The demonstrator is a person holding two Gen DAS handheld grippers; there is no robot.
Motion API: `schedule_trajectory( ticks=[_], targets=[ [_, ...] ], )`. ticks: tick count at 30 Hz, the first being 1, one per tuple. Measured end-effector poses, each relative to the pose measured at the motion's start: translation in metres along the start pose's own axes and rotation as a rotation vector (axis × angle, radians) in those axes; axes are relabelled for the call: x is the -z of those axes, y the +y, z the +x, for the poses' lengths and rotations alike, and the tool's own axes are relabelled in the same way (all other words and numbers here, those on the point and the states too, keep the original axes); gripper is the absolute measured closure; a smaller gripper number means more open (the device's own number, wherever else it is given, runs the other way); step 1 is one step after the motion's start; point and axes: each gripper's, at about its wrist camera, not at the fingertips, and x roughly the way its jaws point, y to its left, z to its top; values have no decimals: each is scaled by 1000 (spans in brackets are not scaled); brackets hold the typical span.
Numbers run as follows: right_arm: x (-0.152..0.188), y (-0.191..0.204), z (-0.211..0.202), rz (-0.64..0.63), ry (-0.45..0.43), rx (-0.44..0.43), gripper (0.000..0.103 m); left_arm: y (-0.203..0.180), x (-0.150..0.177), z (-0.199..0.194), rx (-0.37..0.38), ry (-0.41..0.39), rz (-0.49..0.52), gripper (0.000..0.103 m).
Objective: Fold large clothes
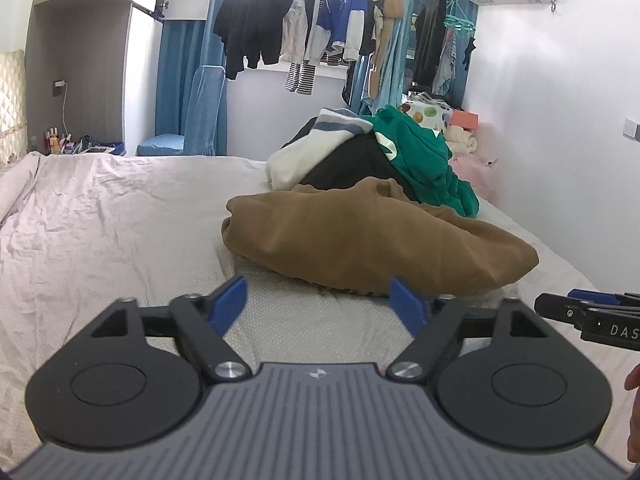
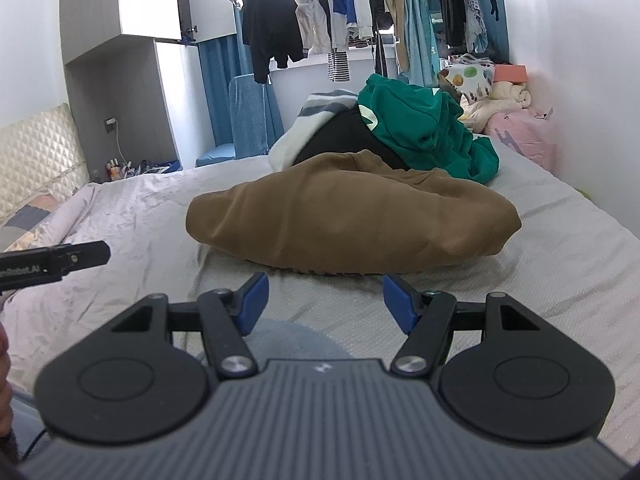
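Note:
A brown garment [image 1: 372, 236] [image 2: 352, 224] lies bunched in a mound on the bed, just beyond both grippers. Behind it is a heap with a green hoodie [image 1: 424, 156] [image 2: 420, 132], a black piece [image 1: 352, 164] and a white and grey piece [image 1: 308, 148]. My left gripper [image 1: 320, 304] hovers over the sheet in front of the brown mound, open, with nothing between its blue pads. My right gripper [image 2: 324, 300] is also open and empty, short of the mound's near edge. Each gripper's finger shows at the edge of the other's view: the right gripper [image 1: 580, 310], the left gripper [image 2: 72, 258].
The bed sheet [image 1: 120, 220] stretches wide to the left. A blue chair [image 1: 200, 120] stands past the bed. Clothes hang on a rail [image 1: 320, 20] at the window. Pink bedding [image 2: 524, 136] and boxes sit by the right wall. A padded headboard [image 2: 36, 152] is far left.

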Motion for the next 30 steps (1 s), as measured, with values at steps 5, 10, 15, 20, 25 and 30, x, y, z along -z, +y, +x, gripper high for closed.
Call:
schedule_trajectory(
  ticks=[5, 10, 15, 20, 25, 30],
  targets=[
    [-3, 0, -2, -12, -27, 23, 14, 4, 0, 0, -16, -2, -8, 6],
    [-8, -5, -1, 4, -37, 60, 0, 6, -2, -1, -28, 1, -12, 4],
    [-10, -5, 1, -13, -32, 59, 0, 7, -2, -2, -36, 6, -17, 2],
    [-12, -3, 4, -24, -24, 51, 0, 11, -3, -2, -41, 16, -22, 2],
    [-12, -2, 4, -27, -23, 53, 0, 12, -4, -3, -45, 15, -27, 2],
    [-12, -2, 7, -33, -18, 47, 0, 10, -5, -4, -32, 11, -29, 2]
  ],
)
